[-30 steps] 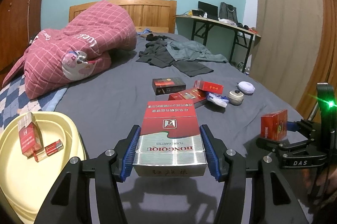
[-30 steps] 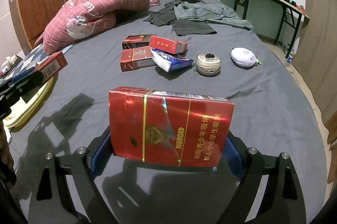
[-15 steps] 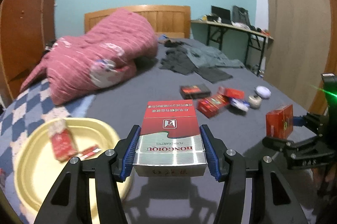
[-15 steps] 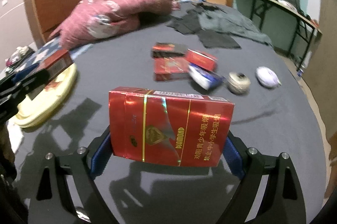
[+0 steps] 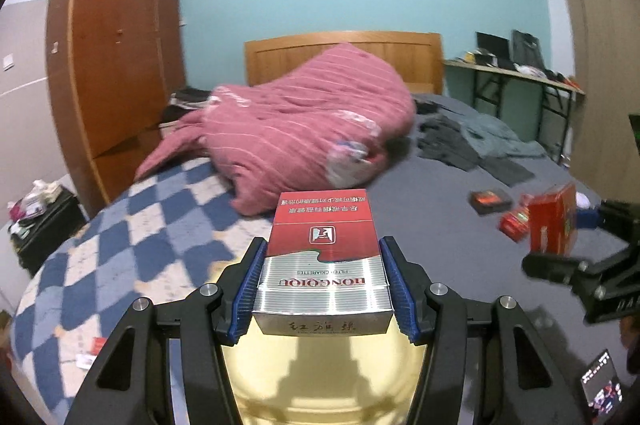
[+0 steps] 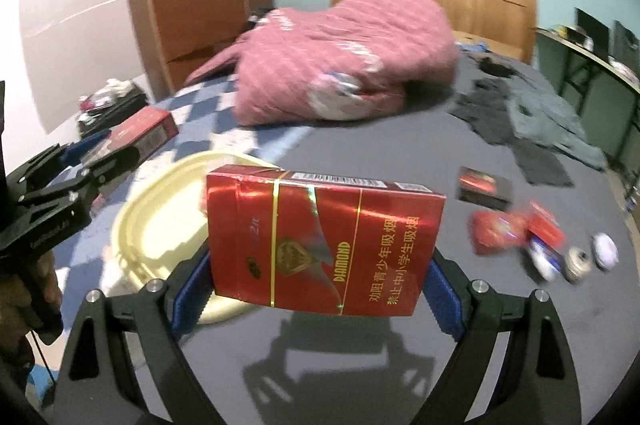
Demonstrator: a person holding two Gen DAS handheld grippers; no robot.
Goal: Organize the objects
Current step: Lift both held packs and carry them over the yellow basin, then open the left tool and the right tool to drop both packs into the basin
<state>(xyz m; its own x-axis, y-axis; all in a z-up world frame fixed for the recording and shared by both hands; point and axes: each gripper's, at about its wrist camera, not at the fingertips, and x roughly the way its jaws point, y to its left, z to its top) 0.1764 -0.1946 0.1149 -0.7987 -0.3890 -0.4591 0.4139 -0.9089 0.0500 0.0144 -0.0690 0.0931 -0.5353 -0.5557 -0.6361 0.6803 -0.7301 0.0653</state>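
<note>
My left gripper is shut on a red and silver cigarette pack, held lengthwise above the pale yellow tray. My right gripper is shut on a wide red Diamond cigarette pack, gripped by its two ends. The yellow tray lies just left of and behind that pack. In the right wrist view the left gripper shows at the left edge with its pack. In the left wrist view the right gripper carries its red pack at the right.
Several more cigarette packs, a dark box, a round tin and a white pouch lie on the grey bedsheet. A pink quilt, dark clothes, a wardrobe and a desk surround them.
Both grippers have swung left and risen with their packs. The tray has passed from the far left to directly under the left gripper, and the loose packs have slid to the right.
</note>
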